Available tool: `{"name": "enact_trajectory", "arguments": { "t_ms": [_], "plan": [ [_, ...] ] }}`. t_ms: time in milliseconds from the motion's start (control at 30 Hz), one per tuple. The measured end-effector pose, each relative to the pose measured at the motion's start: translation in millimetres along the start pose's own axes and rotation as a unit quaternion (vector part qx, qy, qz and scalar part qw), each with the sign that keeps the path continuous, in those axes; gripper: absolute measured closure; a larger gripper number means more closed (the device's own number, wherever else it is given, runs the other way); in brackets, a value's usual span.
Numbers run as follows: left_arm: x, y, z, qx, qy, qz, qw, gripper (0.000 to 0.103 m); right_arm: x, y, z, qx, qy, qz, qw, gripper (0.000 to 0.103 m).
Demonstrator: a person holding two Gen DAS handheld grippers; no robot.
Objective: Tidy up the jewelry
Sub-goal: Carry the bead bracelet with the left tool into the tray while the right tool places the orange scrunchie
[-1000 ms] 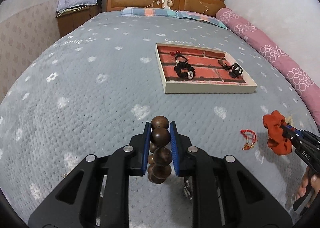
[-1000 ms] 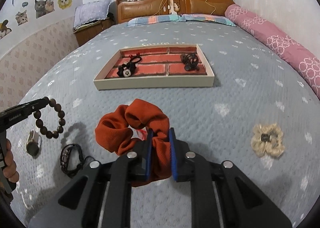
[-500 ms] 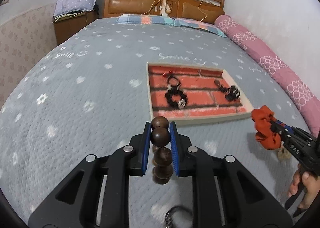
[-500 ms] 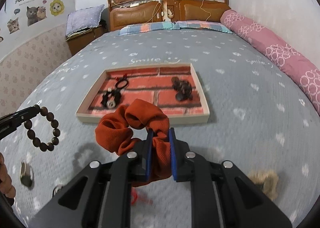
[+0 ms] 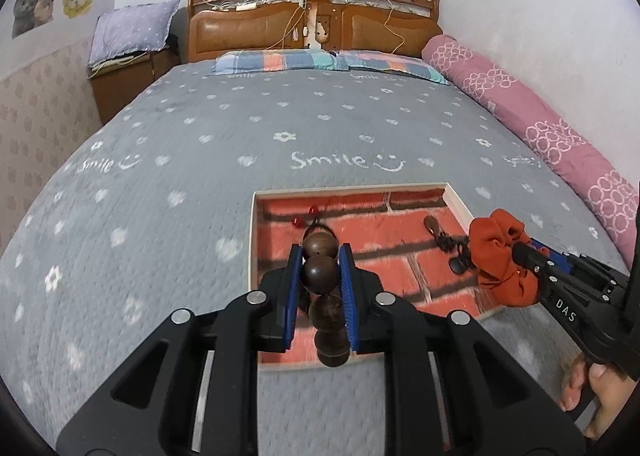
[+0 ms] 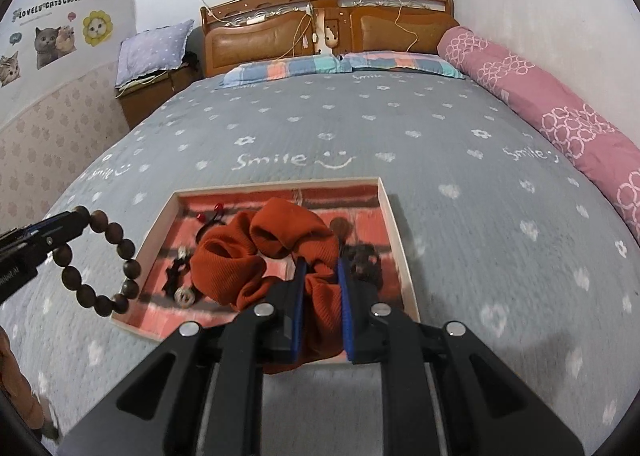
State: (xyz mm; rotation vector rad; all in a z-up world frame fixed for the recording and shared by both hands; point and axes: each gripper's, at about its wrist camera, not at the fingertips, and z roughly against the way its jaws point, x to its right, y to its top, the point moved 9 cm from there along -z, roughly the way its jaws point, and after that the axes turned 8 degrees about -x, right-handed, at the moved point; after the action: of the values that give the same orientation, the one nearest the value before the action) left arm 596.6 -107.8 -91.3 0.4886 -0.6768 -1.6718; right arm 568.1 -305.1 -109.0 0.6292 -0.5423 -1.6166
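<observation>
Soft, even indoor light fills both views, with no glare. Shadows are faint; the darkest lies inside the tray [image 5: 456,198] along its walls. The bedspread [image 5: 168,160] beside each tool is smeared by motion blur, while the headboard [image 6: 280,32] far ahead stays sharper. Fisheye distortion bows the bed and walls, with black corners.

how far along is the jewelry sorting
Done: dark pieces already lie in the tray. In hand: left gripper clamps the bead bracelet, right gripper the orange scrunchie, both over the tray. Left: release both inside.
</observation>
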Motion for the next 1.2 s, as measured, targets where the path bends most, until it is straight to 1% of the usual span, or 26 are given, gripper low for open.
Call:
{"name": "enact_trajectory", "arguments": {
  "t_ms": [100,200,300,467,533,600,667,700,733,767,833,867,933,967,1000,1067,1100,1133,1167,1200],
  "plan": [
    [6.1,14.3,-18.6,-0.001,0.000,-0.001,1.0000,0.085,3.3,14.8,-17.2,-0.001,-0.002,-0.005,1.000,0.087],
    [14.0,23.9,-42.2,-0.006,0.014,-0.011,0.9998,0.085,6.5,27.5,-43.1,-0.009,-0.001,-0.018,1.000,0.087],
    [18.9,33.4,-66.0,-0.010,0.028,-0.023,0.9993,0.085,8.6,35.6,-69.7,-0.019,-0.017,-0.019,1.000,0.087],
    [16.8,50.7,-101.8,-0.023,0.007,-0.005,0.9997,0.085,15.5,45.5,-109.6,-0.037,-0.021,-0.033,0.999,0.087],
    [11.8,52.0,-115.7,-0.032,0.007,0.001,0.9995,0.085,19.2,48.7,-124.4,-0.047,-0.036,-0.029,0.998,0.087],
    [8.3,51.8,-125.9,-0.037,0.018,-0.001,0.9991,0.085,23.2,50.4,-135.1,-0.058,-0.040,-0.035,0.997,0.087],
    [2.7,48.3,-137.9,-0.049,0.024,0.003,0.9985,0.085,24.2,53.2,-139.5,-0.057,-0.039,-0.037,0.997,0.087],
    [1.0,46.8,-141.4,-0.053,0.025,0.005,0.9982,0.085,23.4,54.3,-142.4,-0.060,-0.039,-0.031,0.997,0.087],
    [-0.3,45.1,-147.2,-0.062,0.027,0.005,0.9977,0.085,23.0,55.1,-146.0,-0.062,-0.049,-0.020,0.997,0.087],
    [-0.3,44.2,-150.0,-0.066,0.029,0.002,0.9974,0.085,24.2,54.7,-148.9,-0.067,-0.058,-0.014,0.996,0.087],
    [-0.9,42.9,-155.2,-0.074,0.038,-0.007,0.9965,0.085,28.2,51.4,-157.1,-0.085,-0.061,-0.017,0.994,0.086],
    [-1.1,42.4,-157.1,-0.077,0.041,-0.010,0.9962,0.085,30.5,47.6,-162.0,-0.100,-0.055,-0.026,0.993,0.085],
    [-3.8,39.4,-161.9,-0.086,0.050,-0.013,0.9949,0.085,32.9,43.9,-164.6,-0.103,-0.050,-0.033,0.993,0.082],
    [-5.1,37.4,-163.5,-0.092,0.054,-0.015,0.9942,0.085,32.7,41.7,-165.9,-0.108,-0.048,-0.033,0.992,0.075],
    [-6.9,35.2,-164.7,-0.096,0.057,-0.014,0.9936,0.085,32.8,39.8,-165.6,-0.111,-0.049,-0.032,0.992,0.071],
    [-11.6,31.8,-162.4,-0.099,0.060,-0.010,0.9932,0.084,34.4,40.8,-159.1,-0.102,-0.049,-0.036,0.993,0.051],
    [-14.2,31.4,-159.4,-0.098,0.059,-0.006,0.9934,0.083,35.7,42.2,-154.5,-0.096,-0.046,-0.040,0.993,0.047],
    [-16.1,31.1,-155.5,-0.099,0.055,-0.001,0.9936,0.075,36.5,43.8,-150.2,-0.093,-0.039,-0.042,0.994,0.043],
    [-18.0,31.5,-150.0,-0.097,0.053,0.003,0.9938,0.061,37.1,46.1,-143.6,-0.090,-0.032,-0.044,0.994,0.042],
    [-18.9,32.6,-142.8,-0.092,0.055,0.002,0.9943,0.054,38.4,47.4,-137.6,-0.089,-0.030,-0.044,0.995,0.042]
  ]
}}
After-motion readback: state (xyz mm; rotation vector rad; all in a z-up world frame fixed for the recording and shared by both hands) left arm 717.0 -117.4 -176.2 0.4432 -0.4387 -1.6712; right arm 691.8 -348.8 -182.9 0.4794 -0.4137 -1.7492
